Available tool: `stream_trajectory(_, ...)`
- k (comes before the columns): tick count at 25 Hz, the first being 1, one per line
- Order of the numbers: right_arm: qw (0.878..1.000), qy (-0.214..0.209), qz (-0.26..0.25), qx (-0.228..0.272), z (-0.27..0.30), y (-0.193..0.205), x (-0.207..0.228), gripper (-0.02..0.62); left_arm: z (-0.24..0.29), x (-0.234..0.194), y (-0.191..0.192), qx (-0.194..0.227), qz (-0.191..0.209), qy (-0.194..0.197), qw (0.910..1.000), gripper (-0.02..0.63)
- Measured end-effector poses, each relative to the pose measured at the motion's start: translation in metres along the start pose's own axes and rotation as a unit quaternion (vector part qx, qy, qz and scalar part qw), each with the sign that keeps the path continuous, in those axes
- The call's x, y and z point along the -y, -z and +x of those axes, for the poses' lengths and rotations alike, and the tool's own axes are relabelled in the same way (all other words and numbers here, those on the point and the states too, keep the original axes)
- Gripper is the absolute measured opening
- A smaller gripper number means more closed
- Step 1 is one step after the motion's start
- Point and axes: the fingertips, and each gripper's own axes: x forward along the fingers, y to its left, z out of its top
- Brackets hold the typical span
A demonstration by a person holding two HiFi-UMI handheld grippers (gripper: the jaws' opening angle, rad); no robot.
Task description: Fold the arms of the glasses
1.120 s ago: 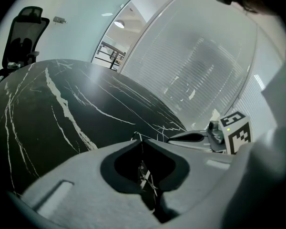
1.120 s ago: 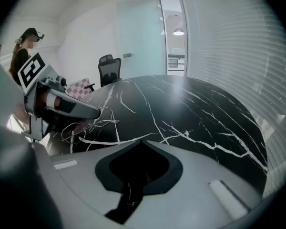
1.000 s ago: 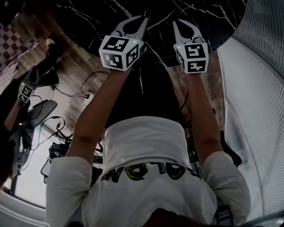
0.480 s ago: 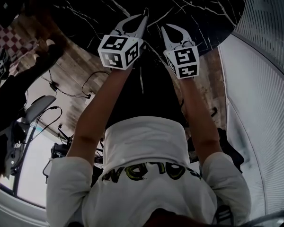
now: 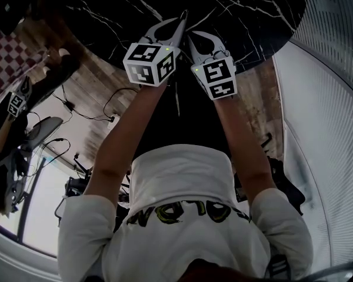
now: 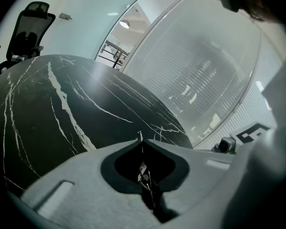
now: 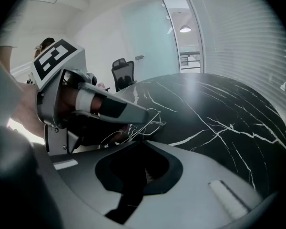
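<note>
Right gripper [image 5: 192, 37] has slid left, tips now just beside left gripper [image 5: 180, 23] | right jaws together, empty: likely lining up on an arm | left gripper pinched on glasses [image 7: 150, 120] over dark surface [image 5: 253, 16] | thin wire frame points onward from left tips, long axis roughly along them; arms unclear

Black marble table [image 6: 47, 109] (white-veined) near a frosted glass wall [image 6: 205, 70].

**White tee, grey grippers with marker cubes**

The person wore a white short-sleeved T-shirt [image 5: 182, 181] with yellow, dark-edged lettering. The left gripper [image 5: 181, 19] and right gripper [image 5: 191, 36] had pale grey curved jaws. Each carried a white cube with black square markers and a green light.
</note>
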Motion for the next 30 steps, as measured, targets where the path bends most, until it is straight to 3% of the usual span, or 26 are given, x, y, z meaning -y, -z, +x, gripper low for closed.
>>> stream_trajectory(8, 1.0, -0.007, 0.002, 0.004, 0.006, -0.001, -0.007, 0.003, -0.003, 0.004, -0.001, 0.002, -0.001, -0.001, 1.0, 0.009)
stream_trajectory(13, 1.0, -0.009, 0.001, 0.009, 0.009, -0.004, -0.007, 0.003, -0.004, 0.016, -0.001, -0.005, 0.026, 0.01, 0.9996, 0.045)
stream_trajectory(17, 1.0, 0.012, 0.008, 0.007, -0.002, 0.001, 0.008, 0.003, 0.0, 0.028, 0.006, -0.015, 0.042, 0.026, 0.9987, 0.087)
stream_trajectory(22, 0.999, 0.042, 0.015, 0.007, -0.035, 0.013, 0.034, 0.003, -0.004, 0.033, 0.007, -0.01, 0.049, 0.025, 0.9984, 0.092)
stream_trajectory(27, 0.998, 0.046, 0.015, 0.036, -0.092, -0.005, 0.035, 0.003, -0.044, 0.05, -0.006, 0.007, 0.049, 0.022, 0.9985, 0.092)
stream_trajectory(30, 0.996, 0.057, -0.012, 0.065, -0.122, -0.039, 0.005, 0.003, -0.098, 0.055, -0.018, 0.043, 0.05, 0.033, 0.9972, 0.091)
